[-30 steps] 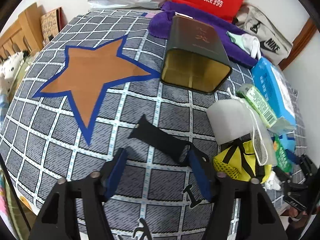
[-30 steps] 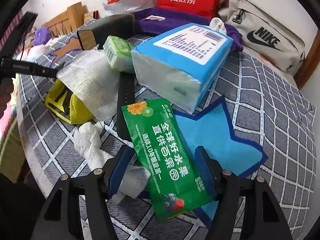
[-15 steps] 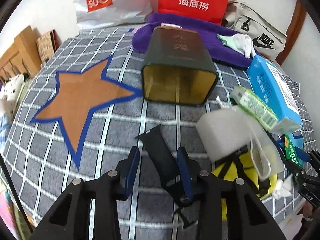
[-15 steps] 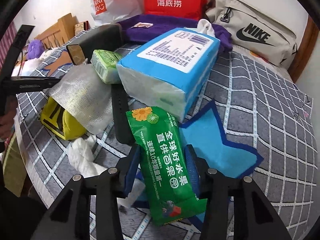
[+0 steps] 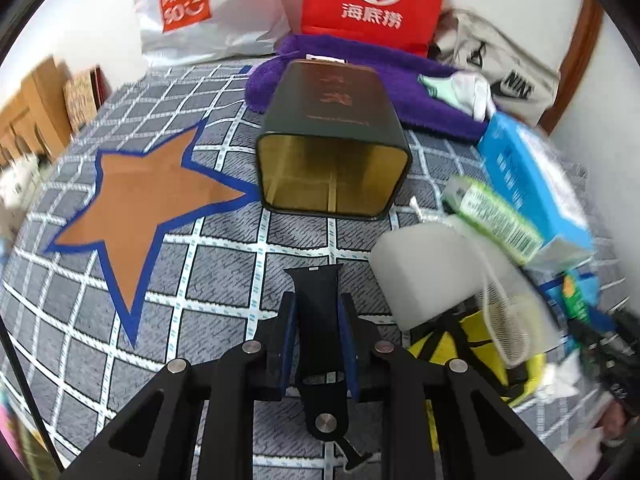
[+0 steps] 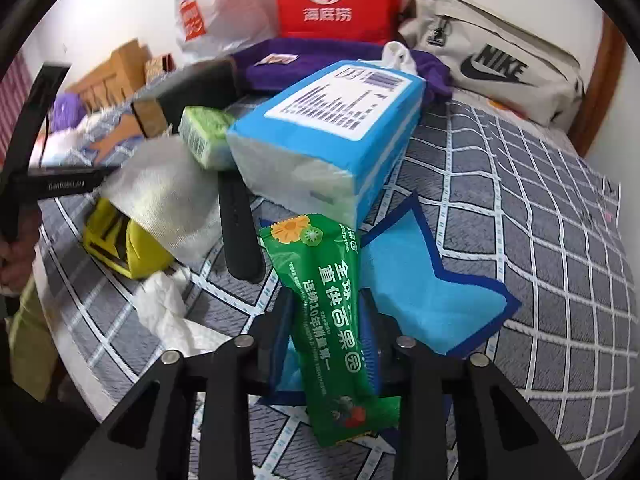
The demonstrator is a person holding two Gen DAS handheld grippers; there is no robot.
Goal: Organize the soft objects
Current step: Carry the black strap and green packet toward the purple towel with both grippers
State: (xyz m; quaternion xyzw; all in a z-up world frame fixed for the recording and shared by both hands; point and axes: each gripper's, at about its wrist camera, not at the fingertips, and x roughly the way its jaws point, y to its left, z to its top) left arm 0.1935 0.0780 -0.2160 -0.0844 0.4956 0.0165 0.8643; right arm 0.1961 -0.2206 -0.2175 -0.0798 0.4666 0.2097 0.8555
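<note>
My left gripper (image 5: 318, 312) is shut on a black watch strap (image 5: 318, 300), held above the checked bedspread, pointing at the open mouth of a dark square tin (image 5: 332, 152) lying on its side. My right gripper (image 6: 326, 308) is shut on a green snack packet (image 6: 328, 312), over a blue star patch (image 6: 420, 280). A second black strap (image 6: 238, 232) lies left of the packet. A blue tissue pack (image 6: 332, 148), a small green tissue pack (image 6: 202, 134), a white mesh pouch (image 6: 164, 192), a yellow pouch (image 6: 128, 244) and crumpled white paper (image 6: 168, 308) lie close by.
A purple towel (image 5: 400, 80), a red bag (image 5: 372, 0), a white Miniso bag (image 5: 200, 12) and a grey Nike bag (image 6: 492, 56) line the far wall. An orange star patch (image 5: 148, 196) marks the bedspread left of the tin. The bed edge is at the near left.
Both grippers went from open to shut: the left closed on the black strap and raised it toward the tin, the right closed on the green packet.
</note>
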